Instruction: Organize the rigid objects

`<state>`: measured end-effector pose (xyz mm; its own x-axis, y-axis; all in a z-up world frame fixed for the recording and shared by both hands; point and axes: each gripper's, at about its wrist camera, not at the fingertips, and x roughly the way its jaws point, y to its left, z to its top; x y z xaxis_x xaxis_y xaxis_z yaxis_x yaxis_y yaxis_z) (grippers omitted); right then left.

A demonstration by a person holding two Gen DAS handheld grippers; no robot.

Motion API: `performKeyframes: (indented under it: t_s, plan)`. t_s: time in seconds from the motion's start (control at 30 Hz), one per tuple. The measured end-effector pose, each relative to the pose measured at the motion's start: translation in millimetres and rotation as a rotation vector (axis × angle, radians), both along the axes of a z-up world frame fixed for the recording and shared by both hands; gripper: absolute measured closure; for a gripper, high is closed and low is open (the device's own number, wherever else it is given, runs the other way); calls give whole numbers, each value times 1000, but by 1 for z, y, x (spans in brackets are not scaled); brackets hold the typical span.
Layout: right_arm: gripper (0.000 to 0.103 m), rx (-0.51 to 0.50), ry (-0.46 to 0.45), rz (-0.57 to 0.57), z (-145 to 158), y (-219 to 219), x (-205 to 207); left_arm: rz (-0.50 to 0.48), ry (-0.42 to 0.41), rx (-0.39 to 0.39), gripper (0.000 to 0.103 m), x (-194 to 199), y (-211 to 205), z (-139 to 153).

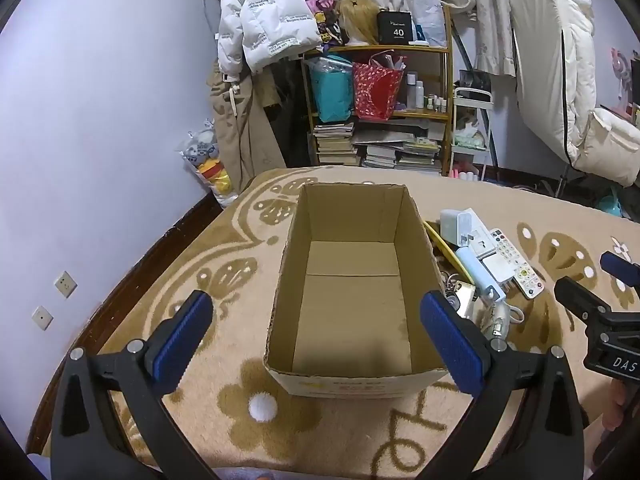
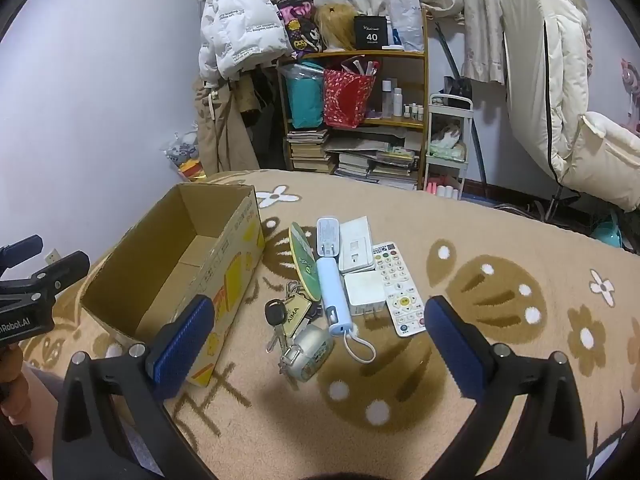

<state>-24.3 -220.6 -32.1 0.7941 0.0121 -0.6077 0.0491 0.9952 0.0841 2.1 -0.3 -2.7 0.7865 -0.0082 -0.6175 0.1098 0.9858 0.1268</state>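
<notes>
An open, empty cardboard box (image 1: 352, 280) (image 2: 172, 264) stands on the beige flowered blanket. To its right lies a pile of small items: a white remote (image 2: 398, 288) (image 1: 516, 260), a light blue power bank (image 2: 334, 296) (image 1: 478, 270), white chargers (image 2: 354, 244), a round green-rimmed mirror (image 2: 304, 260), keys with a tag (image 2: 288, 316) and a small silver case (image 2: 312, 348). My left gripper (image 1: 316, 340) hangs open over the box's near end, holding nothing. My right gripper (image 2: 318, 340) is open above the keys and case, also holding nothing.
A wooden shelf (image 2: 356, 112) with books, bags and bottles stands behind the bed, beside hanging clothes (image 2: 236, 36) and a folded white chair (image 2: 560, 100). The right gripper's body (image 1: 604, 320) shows at the right edge of the left wrist view. Bare blanket (image 2: 520, 280) lies right of the pile.
</notes>
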Motion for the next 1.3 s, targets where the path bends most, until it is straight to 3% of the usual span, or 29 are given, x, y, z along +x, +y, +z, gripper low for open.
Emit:
performKeyframes:
  t_s: [1.3]
  plan:
    - [0,3,-2,0,0,-1,0,-3,6,26,0,1,-4,-6]
